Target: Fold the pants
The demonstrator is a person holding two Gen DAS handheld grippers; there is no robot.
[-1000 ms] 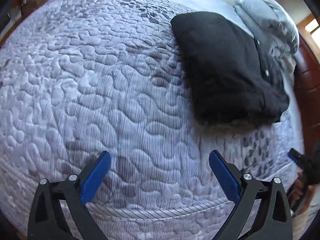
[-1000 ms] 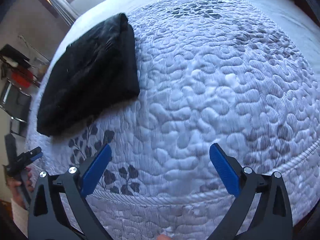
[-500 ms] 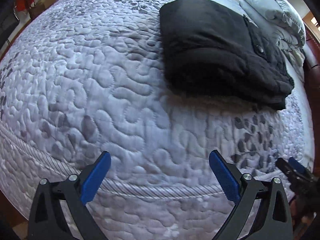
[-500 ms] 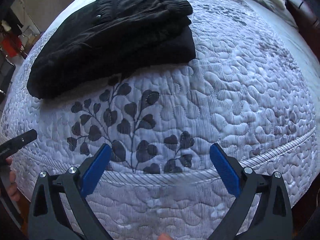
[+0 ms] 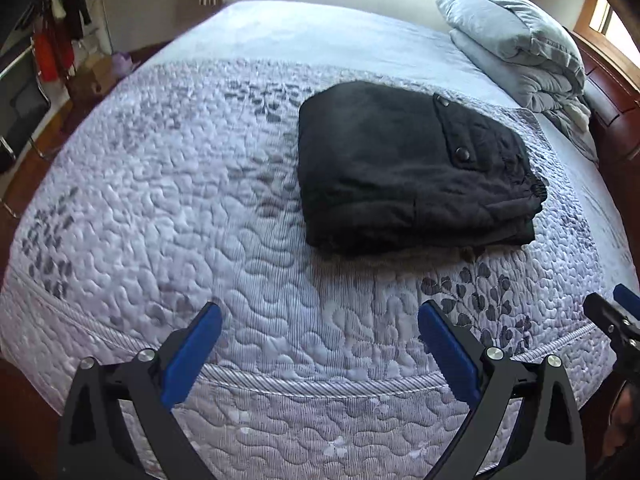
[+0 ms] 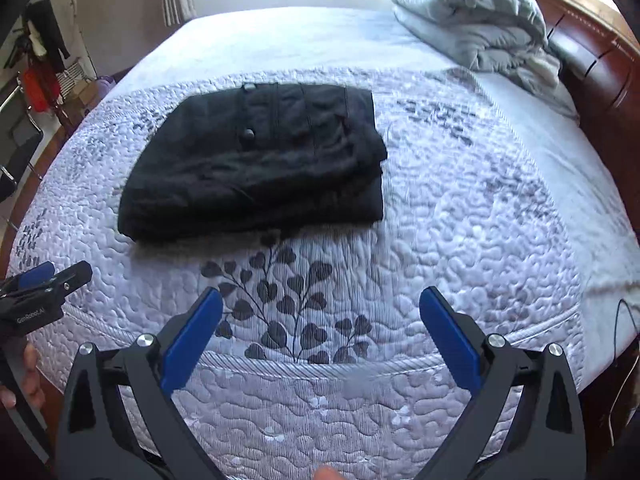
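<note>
The black pants [image 5: 408,172] lie folded into a thick rectangular stack on the quilted bed, a snap button showing on top. In the right wrist view the same pants [image 6: 260,160] sit left of centre. My left gripper [image 5: 320,316] hangs open near the bed's front edge, well short of the pants, with nothing between its blue pads. My right gripper [image 6: 320,300] is open too, over the leaf pattern in front of the stack. Each view catches the other gripper at its side edge: the right one [image 5: 616,312], the left one [image 6: 44,280].
A white quilted bedspread [image 5: 180,200] with grey leaf prints covers the bed. Grey pillows and a bundled blanket [image 5: 520,40] sit at the head by a dark wooden headboard [image 6: 600,72]. Chairs and hanging clothes [image 5: 44,52] stand on the floor at left.
Both grippers have pulled back and lifted away from the bed, so the folded pants now appear farther off and more of the room shows. Both stayed open.
</note>
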